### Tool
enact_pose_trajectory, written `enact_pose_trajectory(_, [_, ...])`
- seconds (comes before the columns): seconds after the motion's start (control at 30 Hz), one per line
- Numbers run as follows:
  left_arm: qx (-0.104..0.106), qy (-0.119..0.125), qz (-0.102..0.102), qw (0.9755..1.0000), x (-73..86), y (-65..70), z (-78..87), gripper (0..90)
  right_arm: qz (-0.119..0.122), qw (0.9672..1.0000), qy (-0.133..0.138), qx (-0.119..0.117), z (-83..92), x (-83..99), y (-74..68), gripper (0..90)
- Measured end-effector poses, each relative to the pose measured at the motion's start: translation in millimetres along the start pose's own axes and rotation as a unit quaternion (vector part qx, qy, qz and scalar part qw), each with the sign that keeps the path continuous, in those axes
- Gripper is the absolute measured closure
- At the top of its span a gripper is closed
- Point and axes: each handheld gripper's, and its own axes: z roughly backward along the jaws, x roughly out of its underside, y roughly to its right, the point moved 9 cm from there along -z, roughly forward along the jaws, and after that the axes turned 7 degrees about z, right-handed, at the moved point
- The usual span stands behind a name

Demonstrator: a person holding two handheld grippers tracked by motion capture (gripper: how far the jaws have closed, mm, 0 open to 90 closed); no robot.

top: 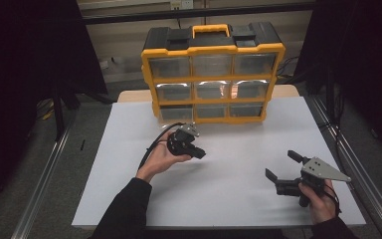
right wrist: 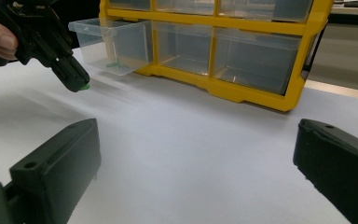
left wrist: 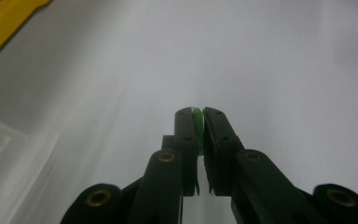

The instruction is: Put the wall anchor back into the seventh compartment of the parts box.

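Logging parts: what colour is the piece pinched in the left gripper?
Green. The piece shows best in the left gripper view, between the fingers.

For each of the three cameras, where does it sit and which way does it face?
High view: above the person's side, facing forward and down on the white table and the yellow drawer organizer; forearms, hands, left gripper and right gripper show.
Left gripper view: along shut jaws pinching a small green piece, down at the table.
Right gripper view: low, between open jaws, towards the organizer.
Shared: the pulled-out clear drawer and the left gripper.
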Motion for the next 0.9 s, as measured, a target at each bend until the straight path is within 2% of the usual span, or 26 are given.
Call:
enact_pose_trajectory(0.23, [-0.011, 0.018, 0.001, 0.9998, 0.3, -3.8, 9.5, 84.8, 0.001, 1.0, 0.002, -0.001, -0.1, -0.6, -0.3, 0.6])
enact_pose_trajectory(0.27, [-0.011, 0.02, 0.007, 0.9997, 0.5, -4.1, 11.2, 84.8, 0.001, 1.0, 0.002, -0.001, -0.2, -0.5, -0.3, 0.5])
enact_pose_trajectory(0.3, [-0.013, 0.019, 0.002, 0.9997, 1.2, -5.9, 12.5, 84.8, 0.002, 1.0, 0.002, -0.003, -0.1, -0.6, -0.6, 0.6])
enact_pose_trajectory(0.33, [-0.014, 0.03, 0.009, 0.9994, 0.1, -5.8, 11.7, 84.8, 0.003, 1.0, 0.002, -0.003, 0.0, -0.6, -0.6, 0.5])
enact_pose_trajectory(0.37, [-0.017, 0.029, 0.015, 0.9993, 1.0, -6.3, 12.7, 84.8, 0.003, 1.0, 0.001, -0.004, 0.2, -0.6, -0.9, 0.6])
enact_pose_trajectory(0.4, [-0.019, 0.022, 0.005, 0.9996, 2.3, -8.6, 14.3, 84.8, 0.004, 1.0, 0.002, -0.004, 0.1, -0.7, -0.9, 0.6])
enact_pose_trajectory(0.53, [-0.013, 0.04, 0.02, 0.9989, 0.6, -6.9, 13.4, 84.8, 0.004, 1.0, 0.002, -0.004, 0.0, -0.8, -1.0, 0.5])
enact_pose_trajectory(0.57, [-0.008, 0.037, 0.019, 0.9991, 1.6, -7.8, 14.6, 84.8, 0.004, 1.0, 0.003, -0.004, -0.2, -0.8, -1.0, 0.6])
enact_pose_trajectory(0.6, [-0.025, 0.035, 0.023, 0.9988, 2.8, -11.3, 15.7, 84.8, 0.004, 1.0, 0.004, -0.004, -0.6, -1.0, -1.0, 0.5])
enact_pose_trajectory(0.63, [-0.012, 0.043, 0.023, 0.9987, 2.6, -10.6, 15.0, 84.8, 0.004, 1.0, 0.003, -0.003, -0.4, -0.8, -0.9, 0.6])
enact_pose_trajectory(0.67, [-0.014, 0.049, 0.031, 0.9982, 1.8, -9.8, 16.0, 84.8, 0.004, 1.0, 0.002, -0.004, -0.1, -0.8, -1.0, 0.6])
enact_pose_trajectory(0.73, [-0.015, 0.049, 0.024, 0.9984, 0.7, -10.1, 21.1, 84.8, 0.005, 1.0, 0.004, -0.004, -0.2, -1.1, -1.1, 0.5])
enact_pose_trajectory(0.77, [-0.015, 0.058, 0.027, 0.9978, -1.7, -9.0, 23.4, 84.8, 0.005, 1.0, 0.003, -0.004, -0.2, -0.9, -1.0, 0.5])
enact_pose_trajectory(0.9, [-0.023, 0.071, 0.027, 0.9969, -4.9, -10.1, 33.2, 84.8, 0.004, 1.0, 0.004, -0.003, -0.1, -1.2, -1.2, 0.5])
